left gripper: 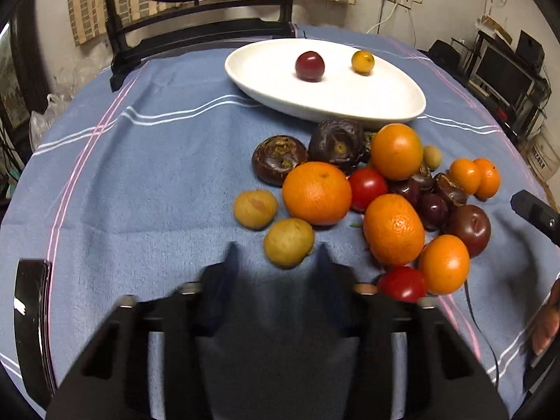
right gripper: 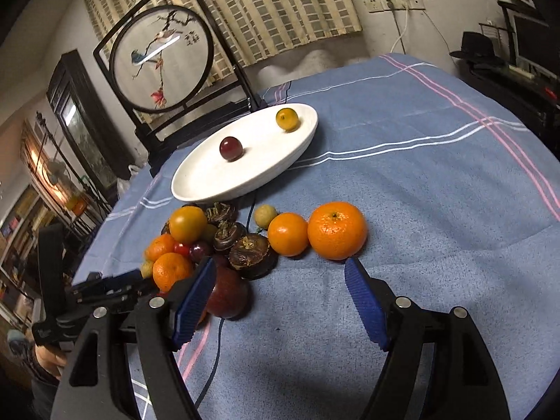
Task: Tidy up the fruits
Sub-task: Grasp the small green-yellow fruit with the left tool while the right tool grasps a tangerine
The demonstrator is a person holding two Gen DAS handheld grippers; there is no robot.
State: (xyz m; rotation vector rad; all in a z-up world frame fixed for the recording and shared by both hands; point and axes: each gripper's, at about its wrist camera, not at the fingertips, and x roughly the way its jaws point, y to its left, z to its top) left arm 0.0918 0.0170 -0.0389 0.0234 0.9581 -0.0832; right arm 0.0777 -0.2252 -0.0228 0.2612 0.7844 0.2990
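Observation:
A white oval plate at the back holds a dark red round fruit and a small yellow-orange one. In front lies a pile of mandarins, red tomatoes, dark water chestnuts and plums. My left gripper has its jaws apart around a tan round fruit, which sits at the tips against the right finger. My right gripper stands open and empty, just short of a big mandarin. A dark red plum lies outside its left finger.
A blue striped cloth covers the round table. A black-framed embroidered screen stands behind the plate. A thin dark cable runs across the cloth. The right gripper's finger and a hand show at the edge.

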